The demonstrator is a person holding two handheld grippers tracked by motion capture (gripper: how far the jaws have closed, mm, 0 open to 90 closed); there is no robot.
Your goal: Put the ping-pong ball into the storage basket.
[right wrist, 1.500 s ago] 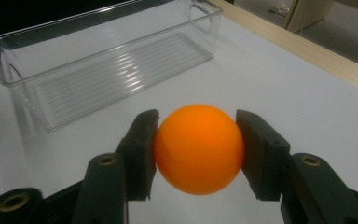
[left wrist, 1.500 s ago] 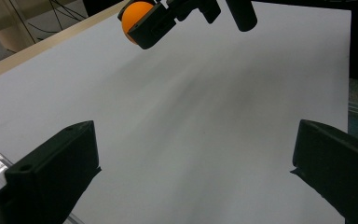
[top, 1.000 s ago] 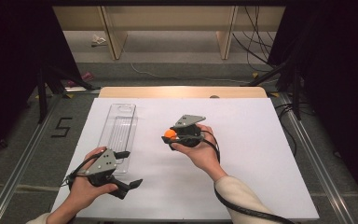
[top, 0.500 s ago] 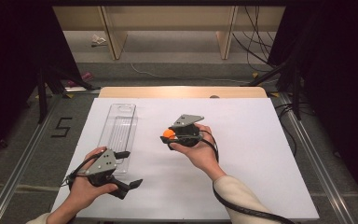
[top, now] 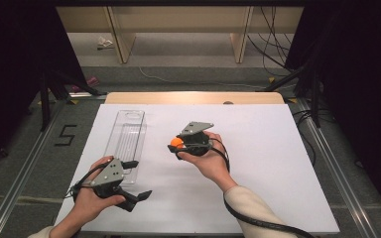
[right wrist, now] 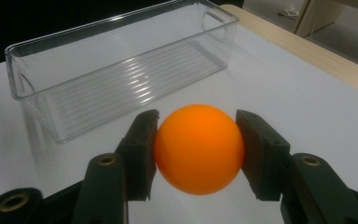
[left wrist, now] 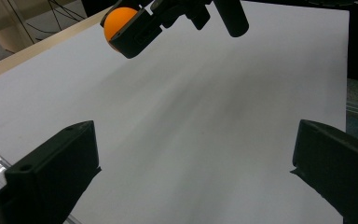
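Right jaws clamp orange ball (right wrist: pixel 198 148); left jaws wide apart, holding nothing.

The big flat white desk (top: pixel 278 163) had a thin strip of light brown wood (top: pixel 193 97) along its far edge. A long clear plastic box (top: pixel 126 138) lay on the desk, near the left side. It had ribbed lines on its bottom and a handle hole at the far end. It was open on top.
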